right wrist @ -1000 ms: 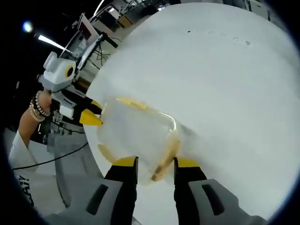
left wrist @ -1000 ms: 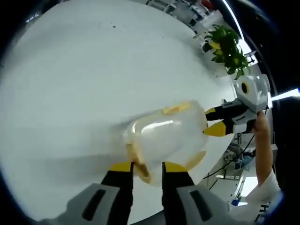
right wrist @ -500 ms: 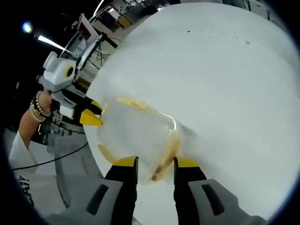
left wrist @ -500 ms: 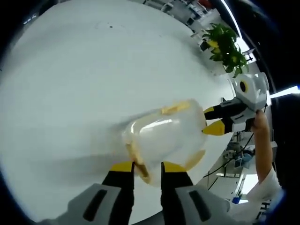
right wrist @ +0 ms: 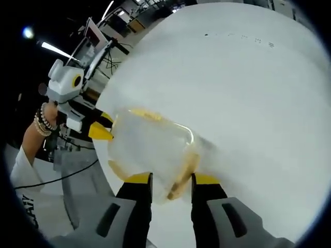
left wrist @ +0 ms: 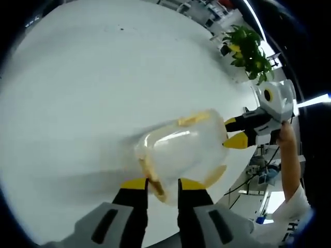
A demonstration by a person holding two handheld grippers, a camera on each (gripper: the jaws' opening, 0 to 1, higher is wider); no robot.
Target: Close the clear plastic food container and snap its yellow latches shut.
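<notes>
Left hand-held gripper [left wrist: 163, 182]: I am pinching a yellow latch [left wrist: 153, 178] at the near end of the container [left wrist: 181, 152], my jaws narrow around it.
Right hand-held gripper [right wrist: 171, 178]: I am clamping the latch on the opposite end [right wrist: 182, 175], jaws narrow, one on each side of it.
Container: it is sitting with its lid on at the edge of the white desk [left wrist: 93, 82], held between my two grippers.
Other latches: yellow flaps are showing along the long sides; I cannot tell whether they are snapped down.
Across the container: in each view I am seeing the other gripper's yellow tips at the far end.
Background: a green plant [left wrist: 251, 51] is standing beyond the desk.
</notes>
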